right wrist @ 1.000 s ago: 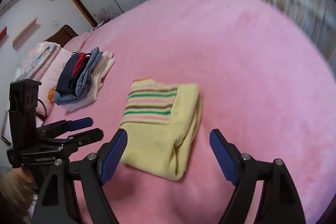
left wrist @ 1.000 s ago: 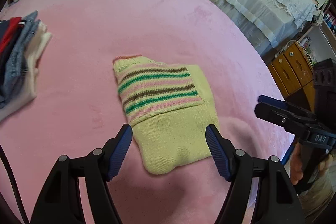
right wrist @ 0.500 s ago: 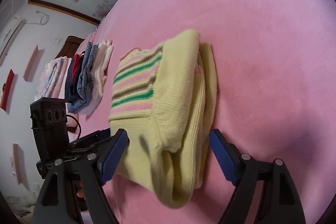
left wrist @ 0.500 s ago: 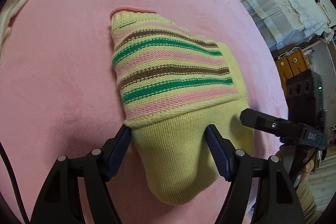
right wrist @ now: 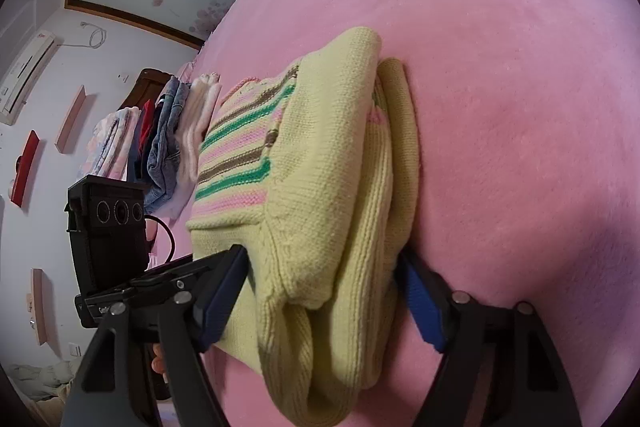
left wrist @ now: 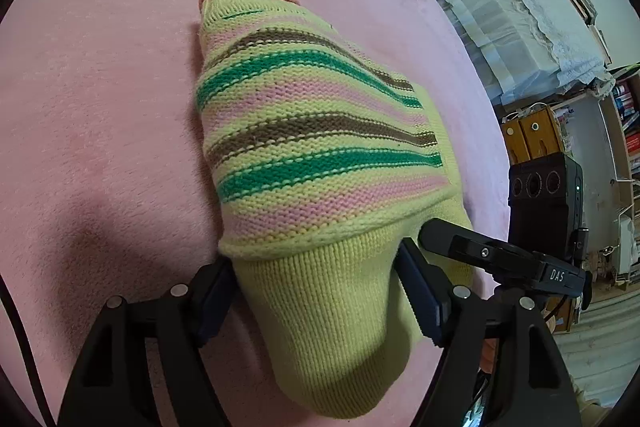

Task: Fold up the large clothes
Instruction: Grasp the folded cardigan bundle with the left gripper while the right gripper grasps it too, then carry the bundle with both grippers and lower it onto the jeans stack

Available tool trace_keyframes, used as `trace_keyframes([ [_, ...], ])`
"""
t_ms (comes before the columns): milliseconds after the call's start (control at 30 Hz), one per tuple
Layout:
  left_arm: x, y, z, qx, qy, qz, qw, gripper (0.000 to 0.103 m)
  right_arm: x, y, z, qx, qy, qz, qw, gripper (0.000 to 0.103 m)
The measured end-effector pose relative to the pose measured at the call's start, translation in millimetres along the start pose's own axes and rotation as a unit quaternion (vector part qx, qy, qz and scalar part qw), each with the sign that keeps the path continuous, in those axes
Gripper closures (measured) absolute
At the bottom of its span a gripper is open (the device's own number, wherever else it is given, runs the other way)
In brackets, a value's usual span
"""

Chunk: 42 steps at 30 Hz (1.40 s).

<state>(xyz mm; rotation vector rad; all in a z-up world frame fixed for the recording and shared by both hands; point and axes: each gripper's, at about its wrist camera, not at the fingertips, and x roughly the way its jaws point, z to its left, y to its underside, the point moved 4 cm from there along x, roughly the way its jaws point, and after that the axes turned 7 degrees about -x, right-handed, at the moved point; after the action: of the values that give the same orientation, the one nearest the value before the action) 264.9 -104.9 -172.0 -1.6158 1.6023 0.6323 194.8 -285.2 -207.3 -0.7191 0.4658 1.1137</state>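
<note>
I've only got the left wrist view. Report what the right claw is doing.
Observer: The right claw is closing, its jaws straddling the near end of the folded yellow knitted sweater with green, pink and brown stripes.
Operator: Tell me what lies beyond the sweater.
Observer: A stack of folded clothes, denim among them, on the pink fleece blanket.
Operator: Describe the fold's side.
Observer: Plain yellow layers show edge-on, the upper one overhanging the lower.

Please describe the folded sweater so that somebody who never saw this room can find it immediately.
A pink blanket covers the whole bed. At its near edge lies the sweater, a thick folded yellow knit. Unlike the stack of folded clothes beyond it, it carries green, brown and pink stripes.
</note>
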Motion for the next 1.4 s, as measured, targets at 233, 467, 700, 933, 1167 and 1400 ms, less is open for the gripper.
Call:
trace_keyframes([
  [233, 0, 1, -15, 0.018, -0.033, -0.015, 0.9992, 0.033, -2, 4, 5, -0.023, 0.022, -0.012, 0.999, 0.042],
  [467, -14, 7, -34, 0.051, -0.08, -0.045, 0.9945, 0.051, -6, 4, 21, -0.051, 0.057, -0.023, 0.997, 0.053],
  [700, -39, 14, -55, 0.071, -0.099, -0.059, 0.9907, 0.06, -25, 10, 49, -0.078, 0.079, -0.041, 0.993, 0.06],
  [933, -105, 43, -65, 0.081, -0.101, -0.068, 0.9892, 0.061, -48, 32, 103, -0.106, 0.072, -0.043, 0.991, 0.061],
  [1167, -207, 68, -51, 0.076, -0.125, -0.088, 0.9853, 0.06, -42, 45, 190, -0.142, 0.033, -0.037, 0.989, 0.062],
  [1400, -329, 46, -7, 0.081, -0.178, -0.125, 0.9726, 0.06, 3, 13, 294, -0.178, -0.015, -0.032, 0.983, 0.062],
])
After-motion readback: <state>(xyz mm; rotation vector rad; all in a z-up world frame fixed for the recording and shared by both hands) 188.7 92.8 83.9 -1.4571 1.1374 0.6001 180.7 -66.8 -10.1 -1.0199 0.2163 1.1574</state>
